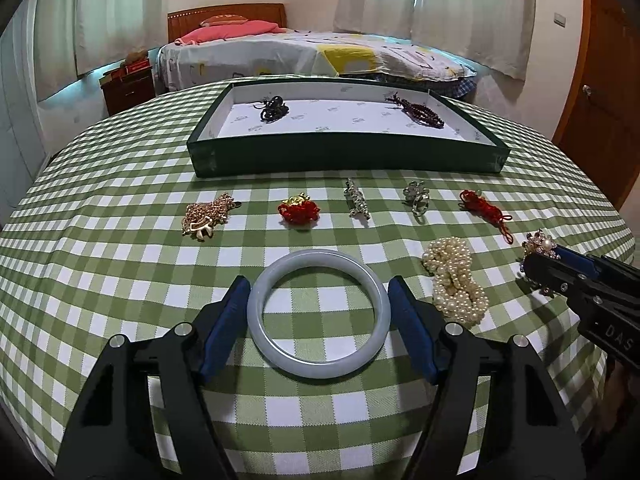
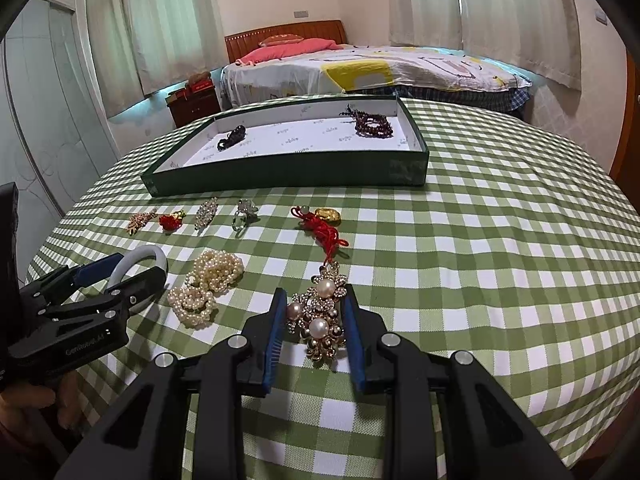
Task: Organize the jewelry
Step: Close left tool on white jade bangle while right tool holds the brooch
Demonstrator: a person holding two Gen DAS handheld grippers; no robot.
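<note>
Left tongs (image 1: 319, 310) straddle the pale jade bangle (image 1: 319, 313), which lies flat on the green-checked worktop (image 1: 120, 272). Both blue pads sit at the bangle's outer rim, and contact cannot be told. Right tongs (image 2: 316, 326) bracket the gold pearl brooch (image 2: 320, 316), also on the worktop; pads just beside it, released. Pearl strand (image 1: 456, 280) lies between the two. Green tray (image 1: 348, 156) stands beyond, holding two dark bead pieces.
</note>
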